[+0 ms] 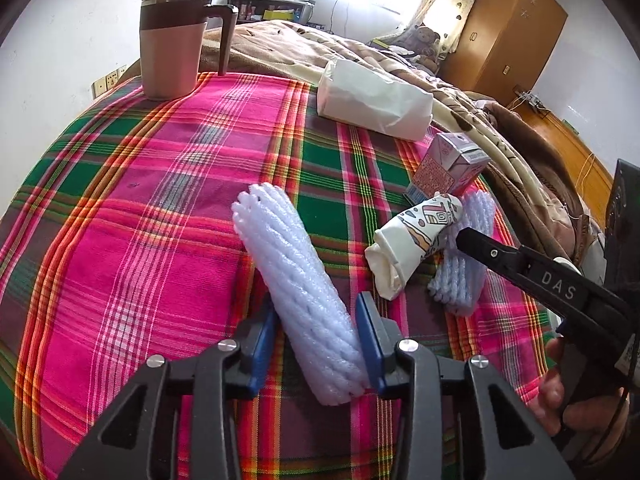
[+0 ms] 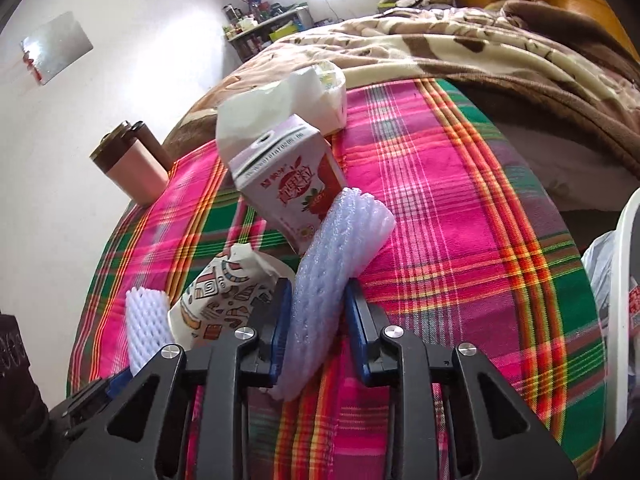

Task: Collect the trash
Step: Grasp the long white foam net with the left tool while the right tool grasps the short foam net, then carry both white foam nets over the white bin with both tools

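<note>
On the plaid cloth (image 1: pixel 160 184) covering the table, two white foam net sleeves are lying among the other litter, and each gripper is pinching one of them. The left gripper (image 1: pixel 316 344) is pressing its blue pads (image 1: pixel 370 344) against the near end of the left foam sleeve (image 1: pixel 296 288), which is stretching away from the camera across the pink and green stripes. The right gripper (image 2: pixel 316 332) is squeezing the right foam sleeve (image 2: pixel 332 272) near its lower end, its jaws drawn in close on the foam; the sleeve's far end is leaning up against a pink drink carton (image 2: pixel 292 184) standing just behind it. Just to the left of that sleeve a crumpled patterned paper cup (image 2: pixel 224 300) is lying on its side, touching the left pad. Farther back a white paper bag (image 1: pixel 372 100) is lying on the cloth near its far edge, and a brown lidded mug (image 1: pixel 176 44) is standing upright at the far left corner. Beyond the table a bed with a brown patterned blanket (image 2: pixel 460 48) is filling the background, with a wooden wardrobe (image 1: pixel 508 28) standing against the far wall.
</note>
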A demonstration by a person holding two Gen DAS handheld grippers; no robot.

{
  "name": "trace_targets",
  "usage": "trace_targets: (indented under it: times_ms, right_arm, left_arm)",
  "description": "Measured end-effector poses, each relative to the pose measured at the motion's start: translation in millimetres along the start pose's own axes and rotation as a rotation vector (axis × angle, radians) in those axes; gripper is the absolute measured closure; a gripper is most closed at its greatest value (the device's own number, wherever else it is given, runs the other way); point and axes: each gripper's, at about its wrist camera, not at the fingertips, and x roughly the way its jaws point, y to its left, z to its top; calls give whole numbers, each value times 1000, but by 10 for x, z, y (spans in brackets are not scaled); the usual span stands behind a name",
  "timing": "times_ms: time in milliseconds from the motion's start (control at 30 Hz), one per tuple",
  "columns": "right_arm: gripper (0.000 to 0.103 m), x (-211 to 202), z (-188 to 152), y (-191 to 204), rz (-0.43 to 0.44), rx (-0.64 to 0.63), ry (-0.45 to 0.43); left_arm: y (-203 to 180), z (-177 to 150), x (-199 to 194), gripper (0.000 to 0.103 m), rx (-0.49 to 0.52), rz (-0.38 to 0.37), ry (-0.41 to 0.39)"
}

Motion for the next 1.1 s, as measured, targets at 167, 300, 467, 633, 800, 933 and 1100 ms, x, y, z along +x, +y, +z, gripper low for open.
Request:
trace_targets:
  times_ms: [167,300,467,633,800,933,1100]
  right_arm:
    - [79,-79,-25,-17,2,-3,-22]
    - [79,-180,-54,-2,-6,-22,-52]
    - [79,-290,-99,-15,-9,-26,-70]
    - [79,-413,-122,-17,-1,-29,-95]
    - [79,-533,-164,-20,0,-41,-116]
    - [79,-645,-184,-51,-2,-39,-136]
    - [79,-790,-216,-117,-9,-32,-161]
  left_arm:
    - [1,-7,-76,71,6,-3,-22]
    - [20,-18,-132,71,6,2,-34]
    - [35,-38,-179,72,1,4,-42]
    - [27,-55,-297,73,-3,-4,-72]
    - [-61,-71,-442,73,19,-19,-99]
    - [-190,-99,-576,73,52,-30,-129]
    - [-328,-131,-705,73,85,-44,-158]
